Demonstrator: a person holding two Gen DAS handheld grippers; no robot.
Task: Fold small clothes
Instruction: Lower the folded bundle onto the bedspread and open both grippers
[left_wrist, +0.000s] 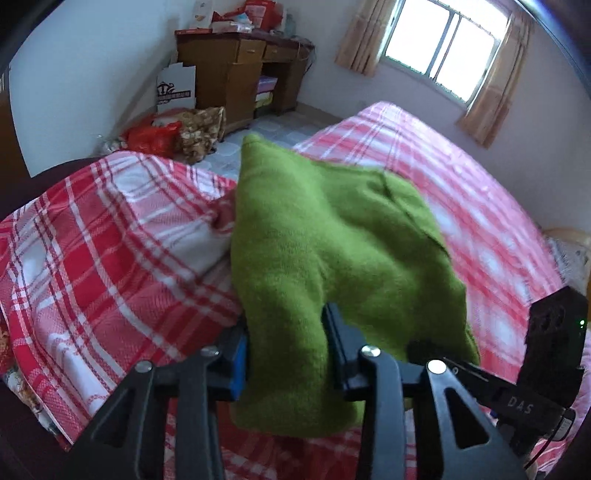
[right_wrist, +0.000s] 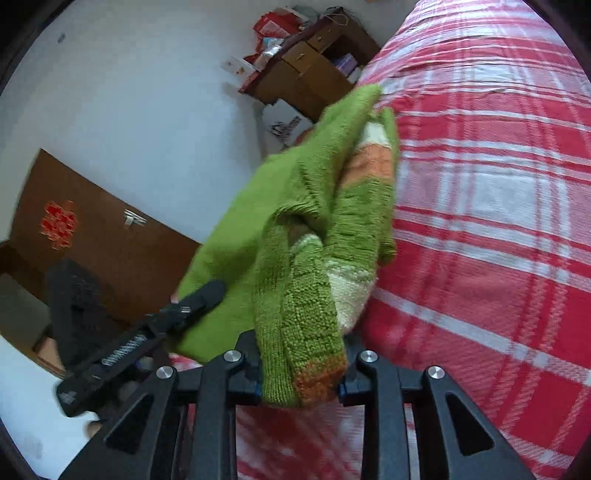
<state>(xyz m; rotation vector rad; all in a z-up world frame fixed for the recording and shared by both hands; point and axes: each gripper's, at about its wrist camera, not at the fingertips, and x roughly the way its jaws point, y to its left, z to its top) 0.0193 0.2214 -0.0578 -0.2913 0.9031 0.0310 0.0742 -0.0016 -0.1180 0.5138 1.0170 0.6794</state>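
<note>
Nearest the left wrist camera, at six o'clock, the left gripper (left_wrist: 286, 354) has its jaws clamped on a bunched fold of the green knitted garment (left_wrist: 325, 236). In the right wrist view the right gripper (right_wrist: 301, 373) likewise has its jaws clamped on a ribbed edge with orange and cream stripes. Between them the garment hangs lifted, just above the bed (left_wrist: 110, 229) with its red plaid cover, trailing toward twelve o'clock. Farther off, a wooden desk (left_wrist: 236, 74) stands against the wall. The step looks like carrying the garment into a fold; next it needs laying flat with edges aligned before release.
</note>
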